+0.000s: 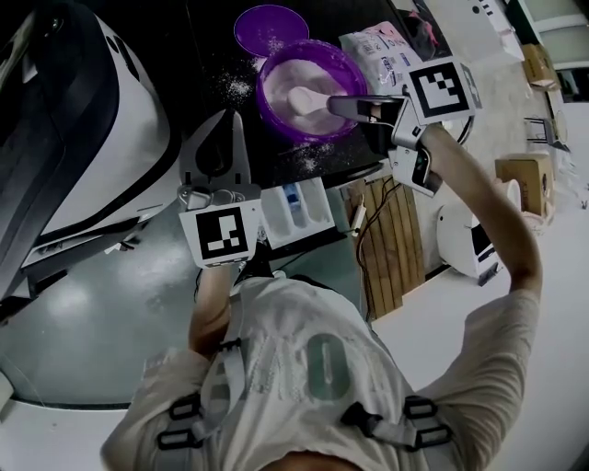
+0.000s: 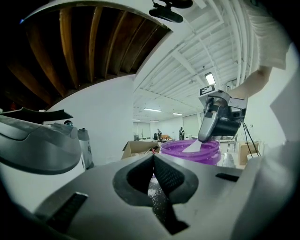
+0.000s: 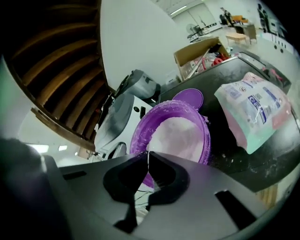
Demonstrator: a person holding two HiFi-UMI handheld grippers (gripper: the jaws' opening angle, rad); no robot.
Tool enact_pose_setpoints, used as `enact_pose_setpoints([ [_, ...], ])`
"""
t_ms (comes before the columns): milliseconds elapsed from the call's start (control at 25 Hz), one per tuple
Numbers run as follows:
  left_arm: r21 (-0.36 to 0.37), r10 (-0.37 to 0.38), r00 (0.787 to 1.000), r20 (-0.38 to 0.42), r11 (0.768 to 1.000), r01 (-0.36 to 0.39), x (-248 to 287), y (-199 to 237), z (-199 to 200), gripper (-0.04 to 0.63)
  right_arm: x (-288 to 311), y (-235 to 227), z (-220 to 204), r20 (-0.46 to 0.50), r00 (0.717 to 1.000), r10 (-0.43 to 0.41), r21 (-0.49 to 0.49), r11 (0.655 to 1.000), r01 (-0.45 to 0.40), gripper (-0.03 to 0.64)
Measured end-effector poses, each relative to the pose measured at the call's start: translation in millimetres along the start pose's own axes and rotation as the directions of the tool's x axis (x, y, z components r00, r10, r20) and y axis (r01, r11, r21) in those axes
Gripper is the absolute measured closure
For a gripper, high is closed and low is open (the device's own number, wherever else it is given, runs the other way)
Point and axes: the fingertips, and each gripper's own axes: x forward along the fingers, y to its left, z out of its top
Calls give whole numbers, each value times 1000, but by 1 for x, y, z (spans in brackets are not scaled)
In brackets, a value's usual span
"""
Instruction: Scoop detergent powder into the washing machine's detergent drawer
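A purple bowl (image 1: 276,69) of white detergent powder stands on the dark top. A white scoop (image 1: 306,98) lies in the powder, and my right gripper (image 1: 342,107) is shut on its handle from the right. In the right gripper view the thin handle edge sits between the closed jaws (image 3: 148,157), over the bowl (image 3: 176,133). The washer's detergent drawer (image 1: 296,210) is pulled out below the bowl. My left gripper (image 1: 232,124) is shut and holds nothing, left of the drawer. From there I see the bowl (image 2: 190,151), scoop (image 2: 195,146) and right gripper (image 2: 216,117).
A purple lid (image 1: 270,28) lies behind the bowl, and a detergent bag (image 1: 382,51) to its right. Spilled powder speckles the dark top (image 1: 237,87). The white washing machine (image 1: 110,138) fills the left. A wooden pallet (image 1: 391,239) and boxes (image 1: 523,175) stand at right.
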Motion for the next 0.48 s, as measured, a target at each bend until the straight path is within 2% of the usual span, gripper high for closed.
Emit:
enact_pose_setpoints([
  [200, -4, 7, 1000, 8, 1000, -7, -3, -4, 11, 575, -8, 2, 6, 161, 980, 116, 143, 980, -139, 606],
  [480, 42, -7, 999, 40, 999, 5, -9, -15, 29, 575, -19, 6, 2, 376, 895, 238, 291, 887, -358, 606],
])
